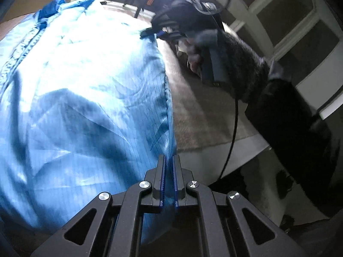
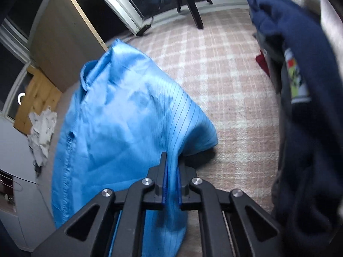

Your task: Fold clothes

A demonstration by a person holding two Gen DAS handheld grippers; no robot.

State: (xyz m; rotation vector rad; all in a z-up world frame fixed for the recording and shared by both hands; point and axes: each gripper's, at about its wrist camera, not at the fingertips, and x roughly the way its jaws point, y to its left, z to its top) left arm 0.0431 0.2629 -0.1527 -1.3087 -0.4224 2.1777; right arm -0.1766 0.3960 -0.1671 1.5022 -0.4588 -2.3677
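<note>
A light blue pinstriped garment point(image 1: 85, 90) with a zip down its left side hangs stretched between both grippers. My left gripper point(image 1: 169, 160) is shut on the garment's near edge, with cloth pinched between the blue pads. At the top of the left wrist view, my right gripper point(image 1: 153, 32) is shut on a far corner of the same cloth, held by a hand point(image 1: 193, 57) in a dark fuzzy sleeve. In the right wrist view the garment point(image 2: 128, 117) droops to the left, and my right gripper point(image 2: 171, 160) clamps a fold of it.
A pink-and-white checked carpet point(image 2: 225, 75) lies below. Dark navy clothing point(image 2: 300, 107) hangs close on the right. Chair legs point(image 2: 195, 10) stand at the back, and a board point(image 2: 60, 42) and a crumpled white cloth point(image 2: 41, 132) are on the left. A white window frame point(image 1: 278, 32) is at the right.
</note>
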